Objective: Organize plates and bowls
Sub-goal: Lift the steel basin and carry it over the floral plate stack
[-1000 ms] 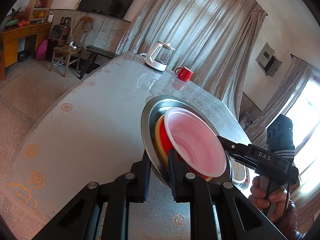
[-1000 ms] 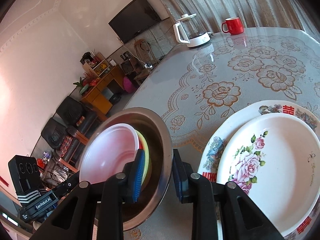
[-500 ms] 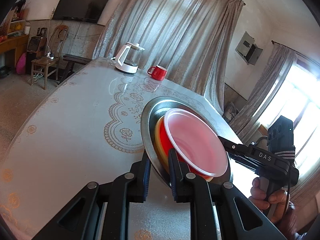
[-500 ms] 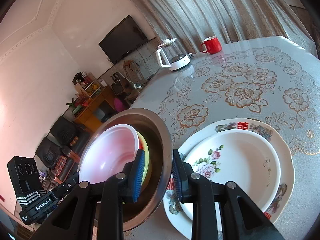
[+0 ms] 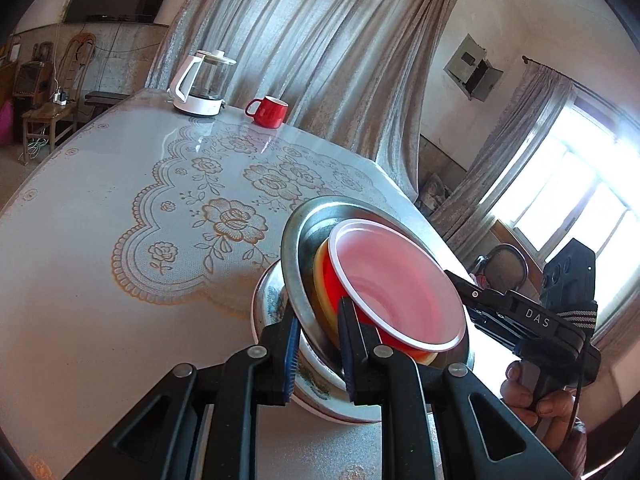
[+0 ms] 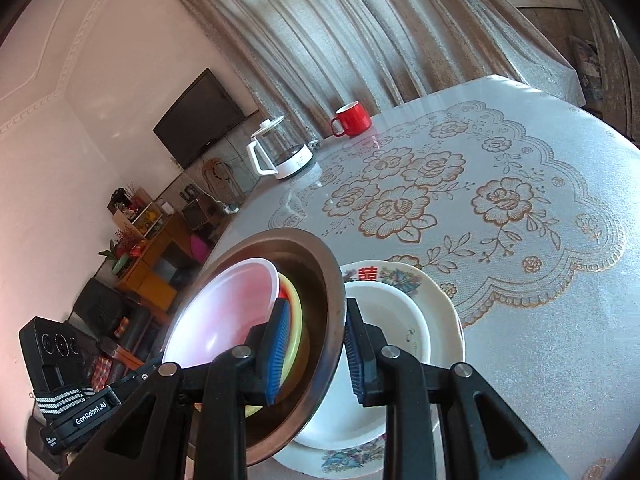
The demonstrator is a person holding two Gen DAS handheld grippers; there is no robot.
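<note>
A steel bowl (image 5: 294,256) (image 6: 320,280) holds nested yellow, red and pink-white bowls (image 5: 396,288) (image 6: 224,312). My left gripper (image 5: 318,348) is shut on the steel bowl's near rim. My right gripper (image 6: 314,354) is shut on its opposite rim. Together they hold the stack tilted above two stacked floral plates (image 6: 404,320) (image 5: 272,308) on the table. The smaller white plate lies on the larger one, partly hidden by the bowl.
The round table (image 6: 540,300) has a lace flower cloth. A white kettle (image 5: 202,84) (image 6: 280,152) and a red mug (image 5: 270,111) (image 6: 352,120) stand at its far edge. Curtains hang behind; chairs and a cabinet stand off the table's left side.
Both grippers carried the bowl stack across the table until it came over the floral plates. The grips have not changed.
</note>
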